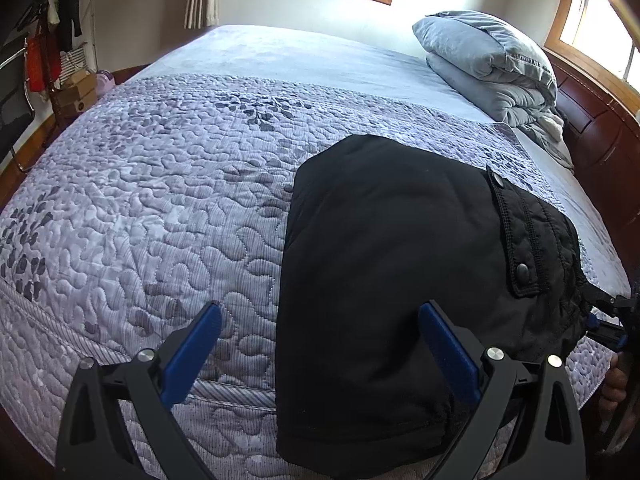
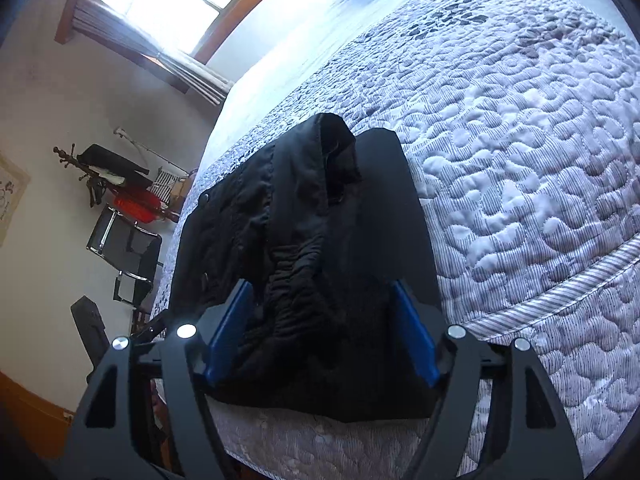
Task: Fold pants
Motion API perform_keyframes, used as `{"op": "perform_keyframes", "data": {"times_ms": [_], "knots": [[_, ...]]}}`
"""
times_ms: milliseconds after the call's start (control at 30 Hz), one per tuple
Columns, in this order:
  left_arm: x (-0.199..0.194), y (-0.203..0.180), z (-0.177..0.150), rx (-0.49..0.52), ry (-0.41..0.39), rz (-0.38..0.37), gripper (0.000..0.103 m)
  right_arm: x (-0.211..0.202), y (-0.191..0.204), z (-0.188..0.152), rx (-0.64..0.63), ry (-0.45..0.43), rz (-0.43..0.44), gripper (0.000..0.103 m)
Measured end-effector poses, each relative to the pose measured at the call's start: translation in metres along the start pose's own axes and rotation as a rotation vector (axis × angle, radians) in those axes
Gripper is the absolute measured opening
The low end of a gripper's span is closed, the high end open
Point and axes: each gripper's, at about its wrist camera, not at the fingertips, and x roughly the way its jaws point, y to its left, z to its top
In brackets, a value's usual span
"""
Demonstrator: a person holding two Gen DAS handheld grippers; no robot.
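Black pants (image 1: 392, 264) lie folded into a compact bundle on the quilted lilac bedspread (image 1: 160, 200), near the bed's front edge. A snap-buttoned flap sits on their right side. My left gripper (image 1: 320, 316) is open, above the bundle's left edge, one blue finger over the quilt and one over the cloth. In the right wrist view the pants (image 2: 304, 232) show a bunched elastic waistband on top. My right gripper (image 2: 320, 292) is open, its blue fingers on either side of the waistband. The right gripper also shows in the left wrist view (image 1: 608, 320) at the bundle's right edge.
A folded grey duvet (image 1: 492, 64) lies at the bed's far right by a dark wooden headboard (image 1: 600, 136). Windows stand behind. A chair (image 2: 128, 248), a coat rack with clothes (image 2: 108, 176) and boxes (image 1: 76, 92) stand beside the bed.
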Motion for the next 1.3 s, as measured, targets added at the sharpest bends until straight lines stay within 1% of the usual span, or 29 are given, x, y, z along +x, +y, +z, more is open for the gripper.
{"op": "perform_keyframes", "data": {"times_ms": [33,67,133,167,233,300,333,400,500,567,667,733,767,833,933,967,1000,1033,1067,1100,1200,1267,1300], "knots": [[0.0,-0.001,0.0,0.002,-0.001,0.002,0.099,0.001,0.0,0.0,0.0,0.007,0.002,0.057],[-0.001,-0.001,0.0,0.005,-0.001,0.004,0.099,0.002,0.001,0.0,-0.004,0.009,0.008,0.053],[-0.003,-0.003,0.0,0.009,-0.002,0.005,0.099,0.004,0.005,0.001,-0.018,0.007,0.027,0.035],[-0.005,-0.003,0.0,0.01,-0.006,0.003,0.099,0.004,0.008,0.001,-0.033,0.005,0.018,0.034],[-0.01,-0.005,0.002,0.011,-0.015,-0.004,0.099,0.002,0.018,0.002,-0.084,-0.014,-0.007,0.023],[-0.016,-0.007,0.004,0.018,-0.032,-0.005,0.099,-0.004,0.028,0.004,-0.113,-0.032,0.006,0.02],[-0.019,-0.008,0.005,0.022,-0.04,-0.004,0.099,-0.011,0.032,0.006,-0.115,-0.045,0.028,0.018],[-0.026,-0.012,0.009,0.034,-0.057,-0.005,0.099,-0.021,0.038,0.012,-0.122,-0.075,0.041,0.017],[-0.035,-0.018,0.013,0.045,-0.077,-0.018,0.099,-0.034,0.041,0.016,-0.146,-0.108,0.018,0.017],[-0.04,-0.022,0.016,0.053,-0.089,-0.024,0.099,-0.03,0.035,0.016,-0.139,-0.093,-0.008,0.017],[-0.044,-0.026,0.018,0.064,-0.103,-0.031,0.099,-0.012,0.025,0.01,-0.133,-0.046,-0.064,0.017],[-0.046,-0.028,0.018,0.071,-0.111,-0.031,0.099,-0.007,0.018,0.006,-0.12,-0.039,-0.058,0.02],[-0.047,-0.029,0.019,0.075,-0.113,-0.032,0.099,-0.006,0.016,0.007,-0.112,-0.036,-0.052,0.021],[-0.048,-0.03,0.019,0.081,-0.116,-0.031,0.099,-0.006,0.015,0.008,-0.103,-0.035,-0.06,0.032],[-0.047,-0.029,0.019,0.084,-0.116,-0.022,0.099,-0.01,0.014,0.009,-0.113,-0.043,-0.066,0.035],[-0.046,-0.028,0.019,0.086,-0.115,-0.017,0.099,-0.011,0.012,0.009,-0.109,-0.039,-0.065,0.037],[-0.045,-0.028,0.019,0.087,-0.114,-0.013,0.099,-0.011,0.011,0.009,-0.104,-0.036,-0.066,0.043],[-0.045,-0.028,0.018,0.086,-0.114,-0.01,0.099,-0.011,0.01,0.008,-0.103,-0.035,-0.066,0.043],[-0.044,-0.028,0.018,0.086,-0.113,-0.009,0.099,-0.01,0.01,0.007,-0.109,-0.031,-0.069,0.04],[-0.043,-0.027,0.017,0.087,-0.107,-0.007,0.099,-0.009,0.011,0.006,-0.119,-0.028,-0.074,0.029],[-0.036,-0.021,0.013,0.087,-0.084,0.011,0.099,-0.006,0.012,0.002,-0.132,-0.031,-0.102,0.029],[-0.027,-0.01,0.007,0.083,-0.049,0.043,0.099,-0.004,0.012,0.001,-0.132,-0.023,-0.113,0.029],[-0.02,-0.003,0.004,0.075,-0.017,0.053,0.099,-0.004,0.011,0.001,-0.126,-0.022,-0.109,0.029]]}}
